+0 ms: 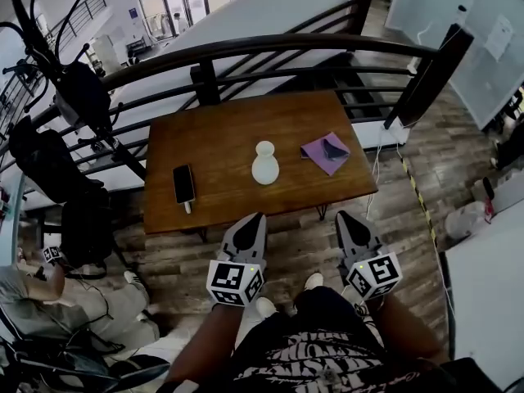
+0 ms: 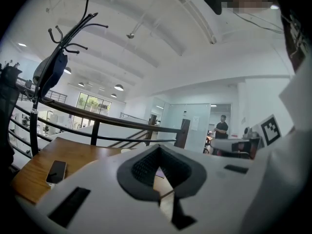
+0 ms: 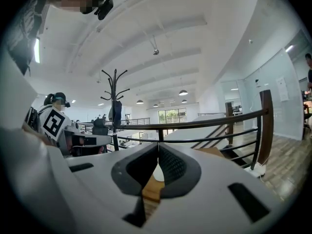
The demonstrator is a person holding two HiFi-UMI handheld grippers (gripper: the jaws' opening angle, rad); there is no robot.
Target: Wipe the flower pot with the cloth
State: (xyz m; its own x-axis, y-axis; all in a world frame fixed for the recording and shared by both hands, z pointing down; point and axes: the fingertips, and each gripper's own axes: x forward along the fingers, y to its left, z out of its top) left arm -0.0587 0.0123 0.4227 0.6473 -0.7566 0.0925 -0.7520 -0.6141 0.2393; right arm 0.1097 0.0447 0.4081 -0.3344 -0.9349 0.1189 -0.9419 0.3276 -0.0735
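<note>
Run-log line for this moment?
wipe: not begun | left gripper: shut, empty | right gripper: shut, empty | cloth: on table, apart from flower pot

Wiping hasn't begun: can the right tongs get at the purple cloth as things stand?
Probably yes. The cloth lies in the open on the table, ahead of the right tongs, with the pot apart to its left. The tongs are shut and would need to open first.

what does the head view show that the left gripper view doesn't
Head view only: the flower pot and purple cloth in full, cloth right of pot, and the wood floor. Left gripper view only: the left gripper with jaws shut, close up, ceiling lamps, a person standing far off. Both: table, black phone, railing, coat rack.
</note>
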